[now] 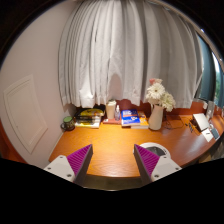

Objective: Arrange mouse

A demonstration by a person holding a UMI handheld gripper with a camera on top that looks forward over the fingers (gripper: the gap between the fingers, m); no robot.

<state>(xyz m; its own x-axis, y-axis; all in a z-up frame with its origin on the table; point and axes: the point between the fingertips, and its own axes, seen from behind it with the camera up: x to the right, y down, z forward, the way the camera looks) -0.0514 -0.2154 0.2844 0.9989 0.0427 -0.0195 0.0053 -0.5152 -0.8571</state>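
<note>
Gripper [112,163] up high and looking level across the room, its two fingers spread wide with nothing between them. Purple pads [78,157] face each other across an open gap, and through that gap you see only bare wooden desk [105,145].

Just past the right finger sits a round white object [155,150] on the desk; it is hard to say whether that is the mouse or something else, so I cannot place the mouse for sure.

Further back, along the far edge of the desk, there's a line of clutter: a dark jar [68,123], a stack of books [88,120], a blue book or box [130,117] whose cover writing is too small to read, and a vase of white flowers [156,103] standing upright. Off to the right, a monitor [205,80] rises beside a small white thing [210,133] on the desk.

Behind it all hang long white curtains [125,50], and to the left stands a white panelled door [25,110].
</note>
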